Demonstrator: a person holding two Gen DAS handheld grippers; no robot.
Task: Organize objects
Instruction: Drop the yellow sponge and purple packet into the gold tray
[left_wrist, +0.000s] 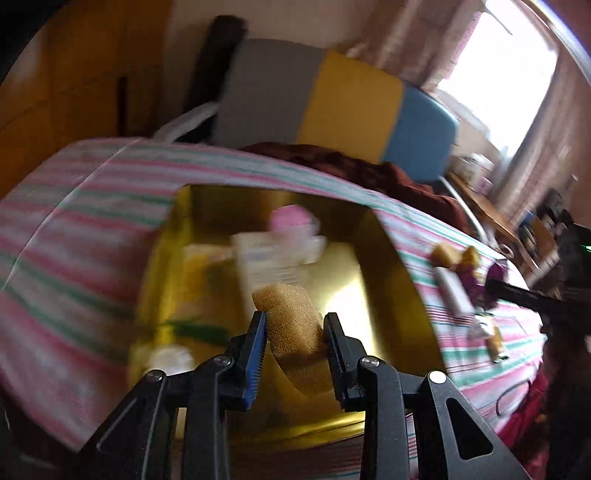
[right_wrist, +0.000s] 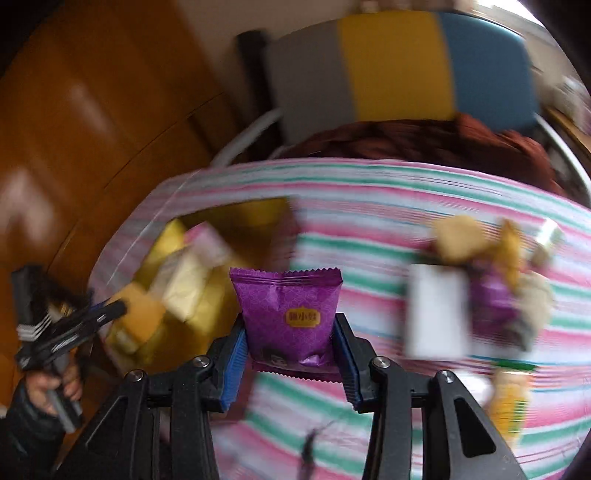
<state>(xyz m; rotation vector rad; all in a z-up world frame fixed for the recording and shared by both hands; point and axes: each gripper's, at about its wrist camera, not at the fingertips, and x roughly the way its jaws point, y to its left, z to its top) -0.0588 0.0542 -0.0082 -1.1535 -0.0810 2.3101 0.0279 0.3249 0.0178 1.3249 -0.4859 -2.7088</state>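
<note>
My left gripper is shut on a tan sponge-like cake piece and holds it over a gold box that has several blurred packets inside. My right gripper is shut on a purple snack packet above the striped cloth. The gold box lies to its left, with the left gripper over it. Loose snacks lie to the right on the cloth; they also show in the left wrist view.
A grey, yellow and blue chair back and a brown garment stand behind the table. A wooden cabinet is at the left. A bright window is at the right. A yellow packet lies near the table's front right.
</note>
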